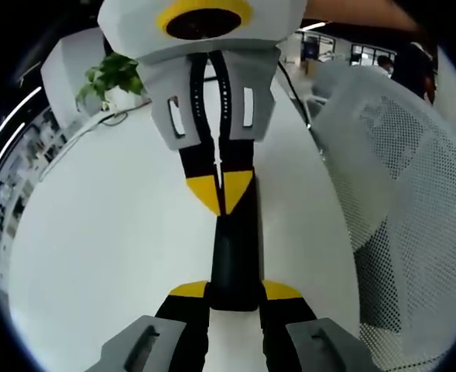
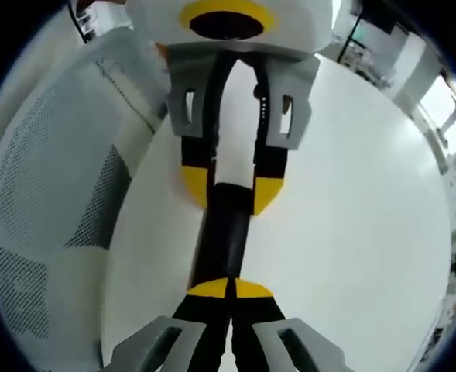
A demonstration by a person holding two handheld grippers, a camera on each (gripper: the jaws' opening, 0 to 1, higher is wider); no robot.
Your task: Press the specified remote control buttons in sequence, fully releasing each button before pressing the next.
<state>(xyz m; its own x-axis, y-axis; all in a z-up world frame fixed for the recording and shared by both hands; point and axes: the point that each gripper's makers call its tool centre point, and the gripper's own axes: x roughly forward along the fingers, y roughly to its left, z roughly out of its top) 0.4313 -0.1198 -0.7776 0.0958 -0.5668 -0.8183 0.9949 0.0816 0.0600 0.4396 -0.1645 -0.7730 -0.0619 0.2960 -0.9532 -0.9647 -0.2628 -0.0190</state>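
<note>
Remote control [image 1: 234, 260] lies on the white table [image 1: 96, 232], clamped at one end by the left gripper [image 1: 235, 298] for steadiness, while the right gripper [image 2: 229, 293], jaws closed together, presses a button.

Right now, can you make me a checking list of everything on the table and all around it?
Surface: white table, plain top.
Job's things: black remote, lying lengthwise between the two grippers; its buttons are too dark to make out.
Clutter: potted plant at the table's far edge.
Grippers: left gripper has its fingers closed on the sides of the remote at one end; right gripper has its fingers shut together, tips at the remote's other end.
Cables: thin cable on the table beside the plant.
Surroundings: white mesh chair next to the table; an office room beyond.
</note>
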